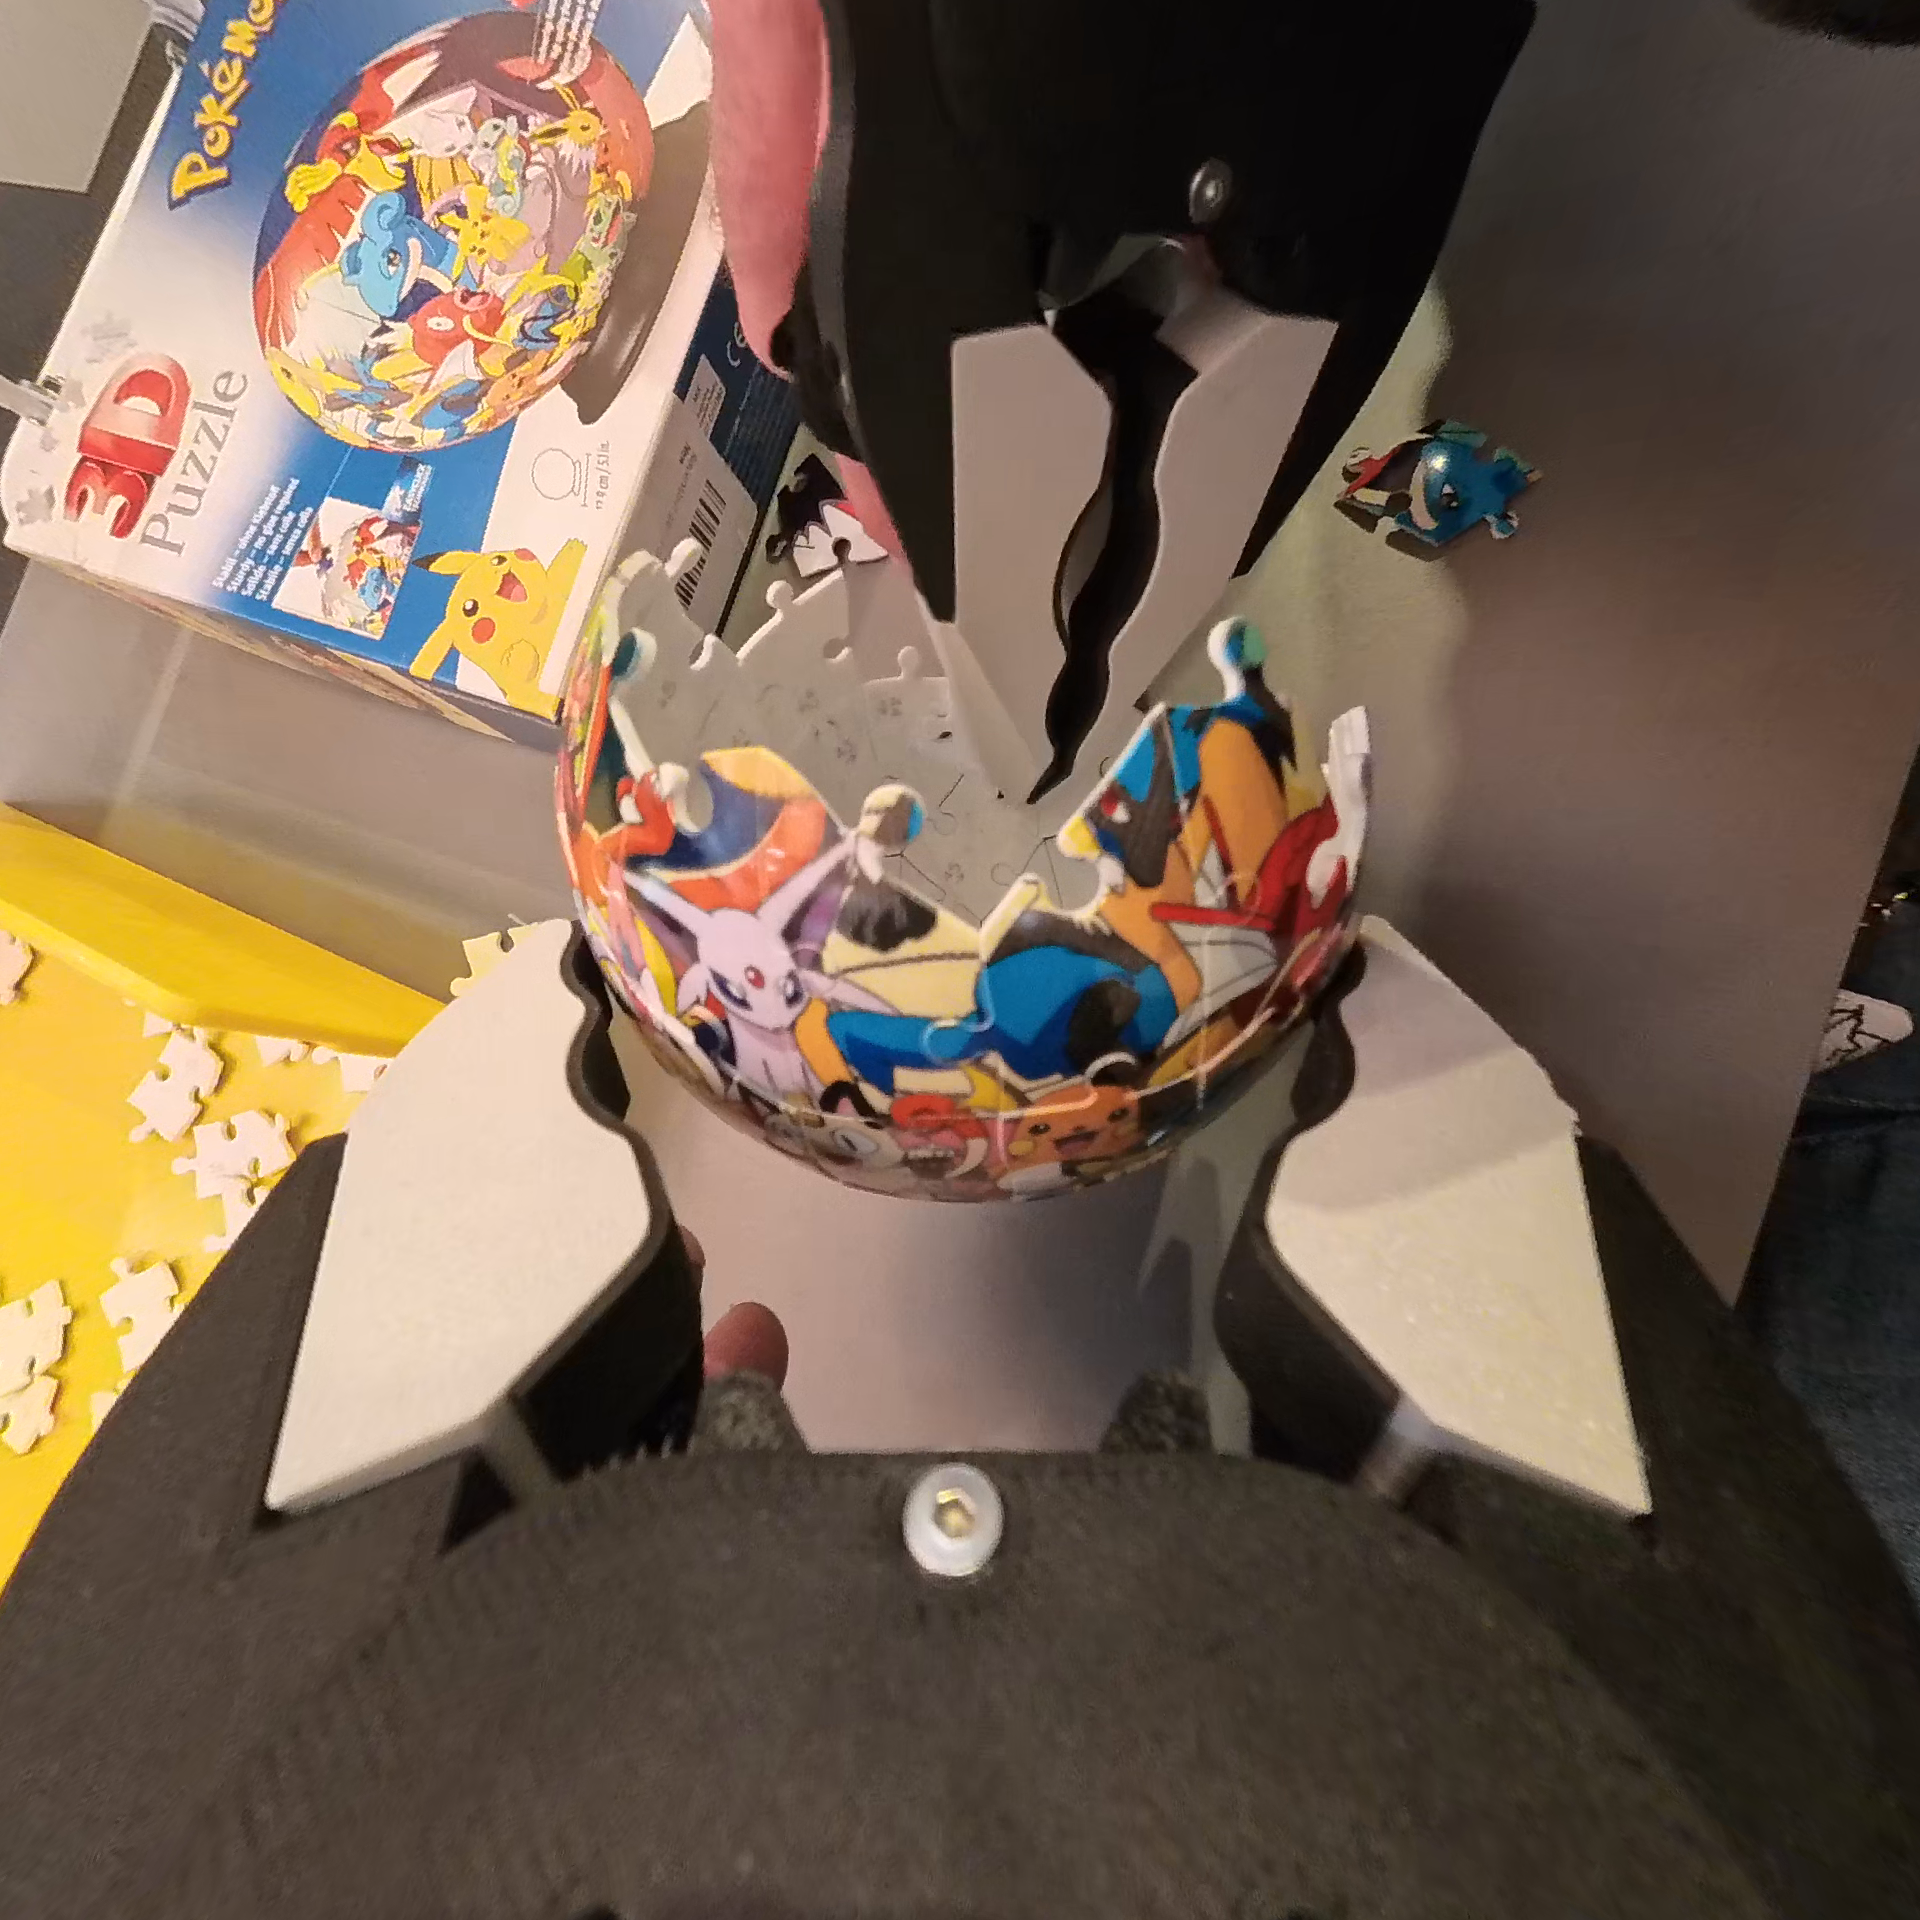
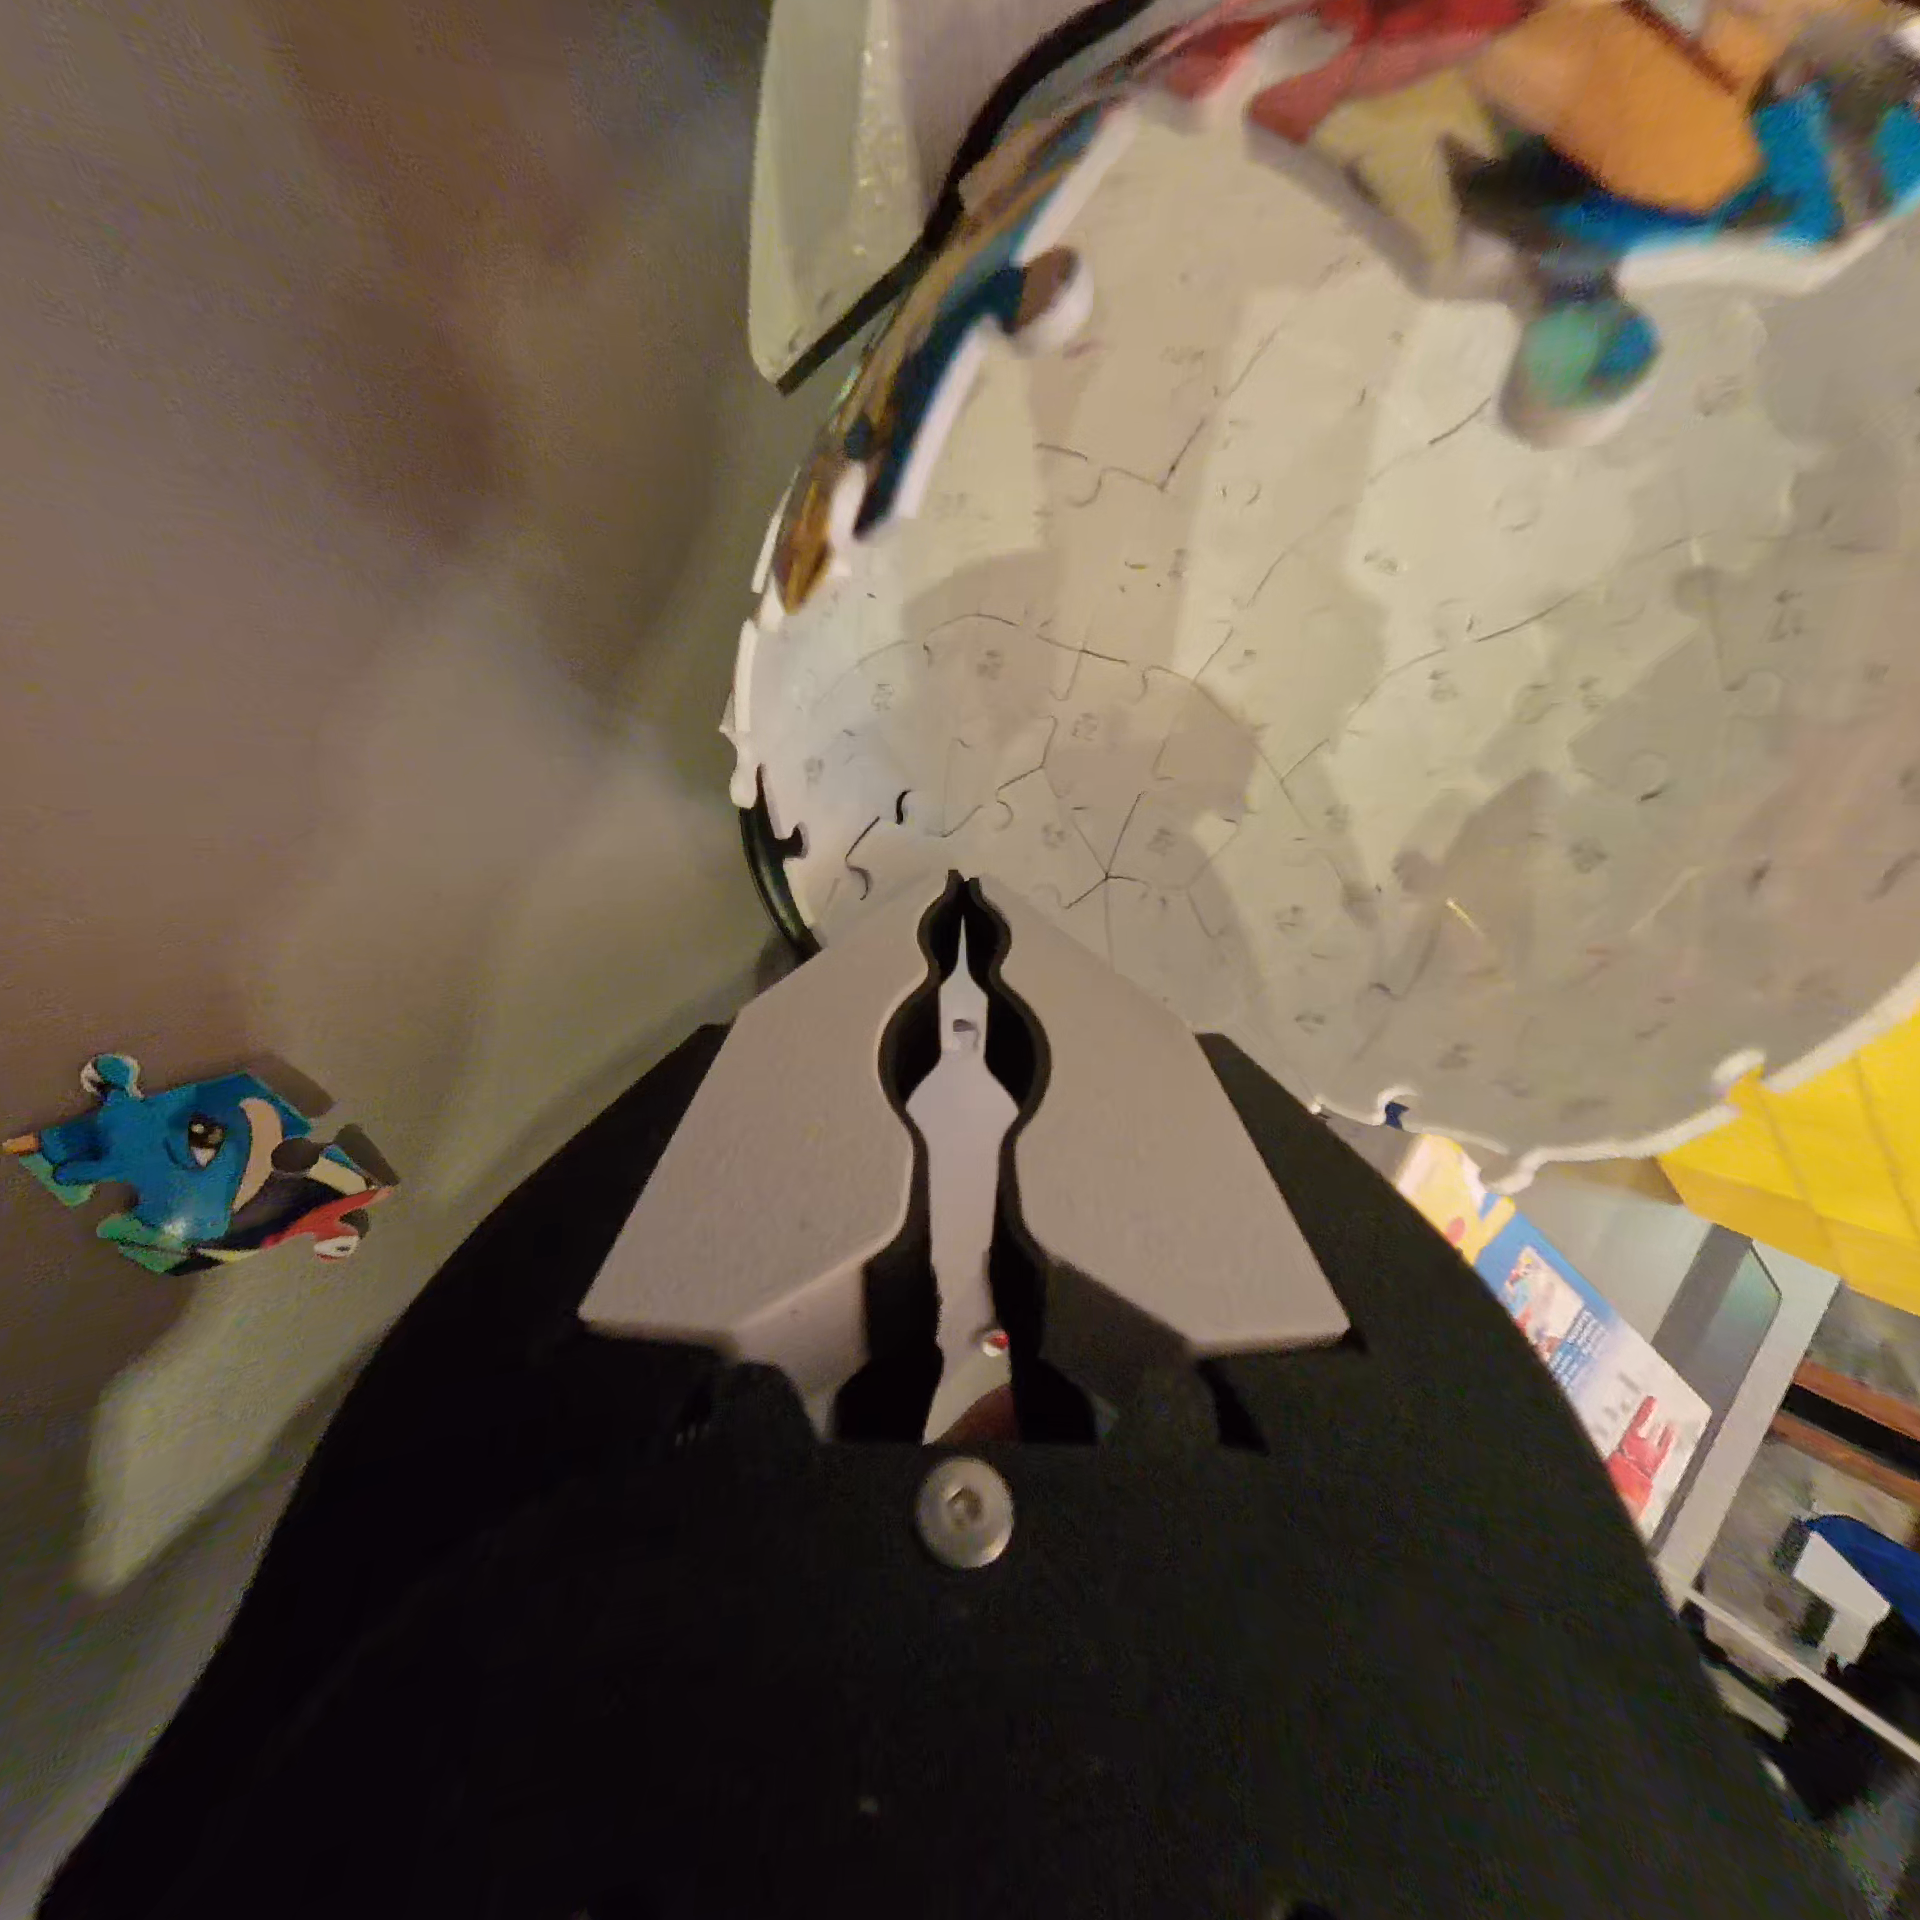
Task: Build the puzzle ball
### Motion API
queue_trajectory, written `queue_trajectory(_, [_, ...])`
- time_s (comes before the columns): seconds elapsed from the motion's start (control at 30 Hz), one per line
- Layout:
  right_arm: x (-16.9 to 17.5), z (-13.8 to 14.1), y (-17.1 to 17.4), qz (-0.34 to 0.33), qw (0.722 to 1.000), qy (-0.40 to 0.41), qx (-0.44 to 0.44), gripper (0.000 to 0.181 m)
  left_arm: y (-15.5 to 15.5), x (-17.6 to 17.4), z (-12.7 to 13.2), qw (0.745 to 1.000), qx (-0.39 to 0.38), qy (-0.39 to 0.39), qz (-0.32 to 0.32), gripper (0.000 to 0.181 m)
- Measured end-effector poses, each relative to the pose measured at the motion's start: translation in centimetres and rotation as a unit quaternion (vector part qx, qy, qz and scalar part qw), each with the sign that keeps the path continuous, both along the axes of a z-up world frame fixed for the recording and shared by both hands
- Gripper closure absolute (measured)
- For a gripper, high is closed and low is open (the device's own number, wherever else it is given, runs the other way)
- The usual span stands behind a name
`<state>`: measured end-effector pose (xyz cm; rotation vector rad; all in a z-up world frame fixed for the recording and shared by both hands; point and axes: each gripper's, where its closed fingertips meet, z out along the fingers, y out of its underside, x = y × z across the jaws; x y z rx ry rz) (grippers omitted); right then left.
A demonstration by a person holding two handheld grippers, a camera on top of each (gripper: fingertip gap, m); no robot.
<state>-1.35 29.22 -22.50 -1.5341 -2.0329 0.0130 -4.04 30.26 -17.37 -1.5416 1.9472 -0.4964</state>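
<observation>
Glossy half-built puzzle ball (image 1: pixel 966 997) clamped in left tool (image 1: pixel 966 1023); right tool (image 2: pixel 961 894) seemingly together.

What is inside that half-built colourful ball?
Inside the puzzle ball, only the pieces' plain white backs show, with the shut right gripper poking in. The bowl's very bottom is hidden by its front wall. The left gripper clasps it.

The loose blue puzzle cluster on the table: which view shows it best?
The right wrist view. There the blue puzzle cluster lies unobstructed at the left on the grey table, large enough to make out its printed picture. The left wrist view shows the same cluster only small, at the upper right.
</observation>
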Motion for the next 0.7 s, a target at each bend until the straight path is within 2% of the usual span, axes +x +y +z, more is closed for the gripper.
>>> queue_trajectory(0.33, [-0.8, -0.1, -0.5, 0.011, 1.000, -0.001, 0.014, 0.181, -0.1, 0.0, 0.0, 1.000, -0.001, 0.000, -0.002, 0.055])
queue_trajectory(0.6, [-0.8, -0.2, -0.7, -0.014, 0.998, 0.024, -0.049, 0.181, -0.2, 0.1, 0.0, 1.000, -0.001, 0.000, -0.004, 0.055])
queue_trajectory(0.7, [-1.0, -0.2, -1.1, 0.003, 0.999, 0.019, -0.043, 0.181, -0.3, 0.1, 0.0, 1.000, -0.004, 0.000, -0.006, 0.055])
